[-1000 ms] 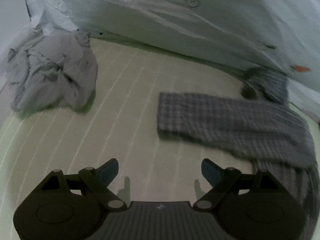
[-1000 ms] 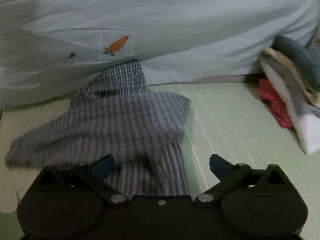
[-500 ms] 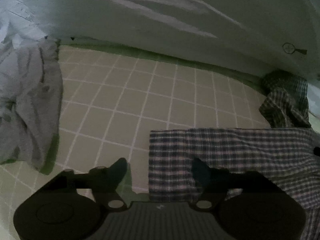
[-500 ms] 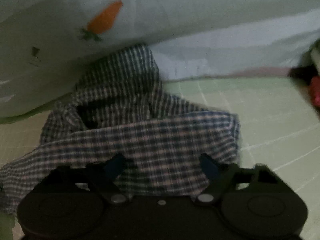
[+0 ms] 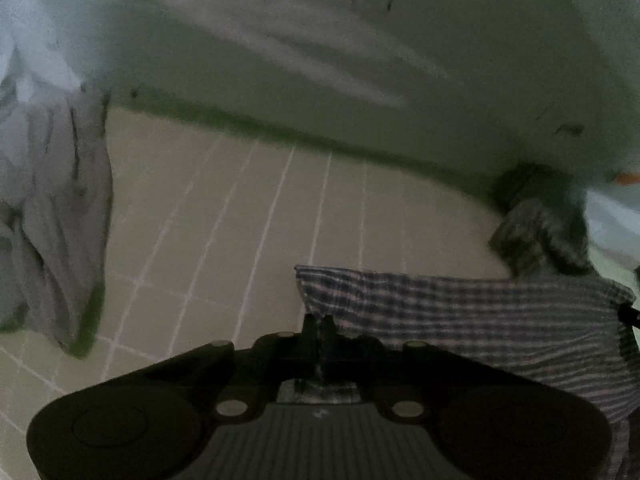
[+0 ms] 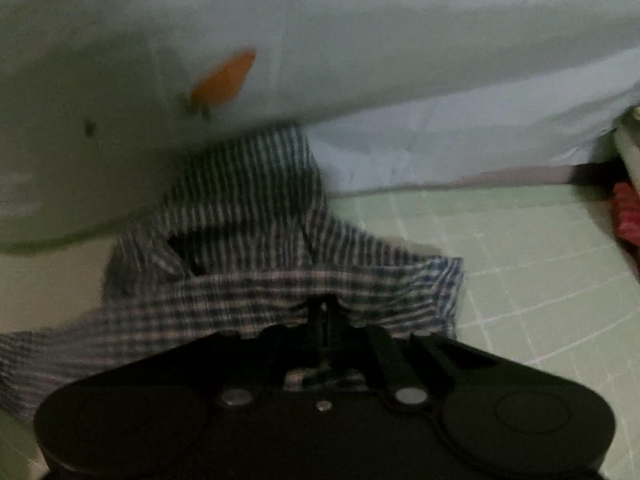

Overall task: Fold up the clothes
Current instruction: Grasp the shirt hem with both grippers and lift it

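A blue and white checked garment (image 5: 480, 312) lies on a pale green gridded mat (image 5: 248, 216). My left gripper (image 5: 319, 322) is shut on the garment's left edge, with cloth pinched between the fingers. In the right wrist view the same checked garment (image 6: 256, 280) spreads from a bunched part at the back to a flat edge in front. My right gripper (image 6: 323, 308) is shut on that front edge near its right corner.
A crumpled grey garment (image 5: 52, 216) lies at the left of the mat. A pale bedsheet with a carrot print (image 6: 224, 80) hangs along the back. A pile of clothes with a red piece (image 6: 626, 216) sits at the far right.
Both grippers moved down to the checked garment's edge and went from open to shut on it.
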Tool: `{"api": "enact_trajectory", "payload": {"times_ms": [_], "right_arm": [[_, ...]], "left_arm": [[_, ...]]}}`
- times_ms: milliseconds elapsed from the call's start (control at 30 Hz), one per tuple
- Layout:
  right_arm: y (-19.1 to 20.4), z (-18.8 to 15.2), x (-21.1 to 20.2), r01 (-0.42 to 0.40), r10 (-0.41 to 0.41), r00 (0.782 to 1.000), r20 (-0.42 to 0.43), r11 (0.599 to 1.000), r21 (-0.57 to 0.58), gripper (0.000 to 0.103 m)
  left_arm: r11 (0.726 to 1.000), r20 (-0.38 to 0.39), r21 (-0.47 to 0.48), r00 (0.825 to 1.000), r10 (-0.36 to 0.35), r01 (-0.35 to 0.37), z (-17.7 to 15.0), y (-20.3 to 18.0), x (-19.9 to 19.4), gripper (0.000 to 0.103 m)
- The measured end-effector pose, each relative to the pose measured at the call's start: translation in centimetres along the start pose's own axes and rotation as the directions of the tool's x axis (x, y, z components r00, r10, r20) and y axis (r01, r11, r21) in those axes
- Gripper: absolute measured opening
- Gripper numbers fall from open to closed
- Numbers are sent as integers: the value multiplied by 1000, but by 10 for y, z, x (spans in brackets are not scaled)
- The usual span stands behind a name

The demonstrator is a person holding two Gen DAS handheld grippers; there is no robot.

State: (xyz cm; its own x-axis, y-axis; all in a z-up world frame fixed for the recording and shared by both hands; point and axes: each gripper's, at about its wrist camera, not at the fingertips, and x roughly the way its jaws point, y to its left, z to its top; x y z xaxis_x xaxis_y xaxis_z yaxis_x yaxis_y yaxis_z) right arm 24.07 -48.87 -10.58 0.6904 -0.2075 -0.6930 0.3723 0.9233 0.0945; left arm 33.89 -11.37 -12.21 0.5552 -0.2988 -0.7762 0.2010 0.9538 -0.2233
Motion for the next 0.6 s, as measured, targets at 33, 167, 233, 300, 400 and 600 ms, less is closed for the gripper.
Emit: {"api": "enact_trajectory", "payload": {"times_ms": [33, 167, 233, 300, 400, 600], "right_arm": [[-1, 3, -8, -7, 6, 1000, 15, 1000, 14, 2], [2, 9, -29, -28, 26, 998, 60, 999, 32, 2], [4, 12, -30, -35, 34, 997, 65, 999, 27, 2], [6, 15, -27, -34, 32, 998, 60, 999, 20, 2], [4, 16, -20, -28, 27, 999, 27, 999, 34, 2], [8, 13, -9, 16, -16, 1000, -16, 1000, -3, 13]], "left_arm": [[1000, 27, -5, 1000, -12, 12, 3, 1, -10, 0], [999, 119, -30, 992, -40, 44, 16, 7, -45, 0], [997, 152, -46, 987, -51, 59, 22, 11, -58, 0], [995, 165, -62, 984, -73, 84, 25, 16, -64, 0], [994, 154, -66, 985, -71, 82, 22, 17, -60, 0], [992, 113, -96, 991, -70, 81, 7, 17, -48, 0]]}}
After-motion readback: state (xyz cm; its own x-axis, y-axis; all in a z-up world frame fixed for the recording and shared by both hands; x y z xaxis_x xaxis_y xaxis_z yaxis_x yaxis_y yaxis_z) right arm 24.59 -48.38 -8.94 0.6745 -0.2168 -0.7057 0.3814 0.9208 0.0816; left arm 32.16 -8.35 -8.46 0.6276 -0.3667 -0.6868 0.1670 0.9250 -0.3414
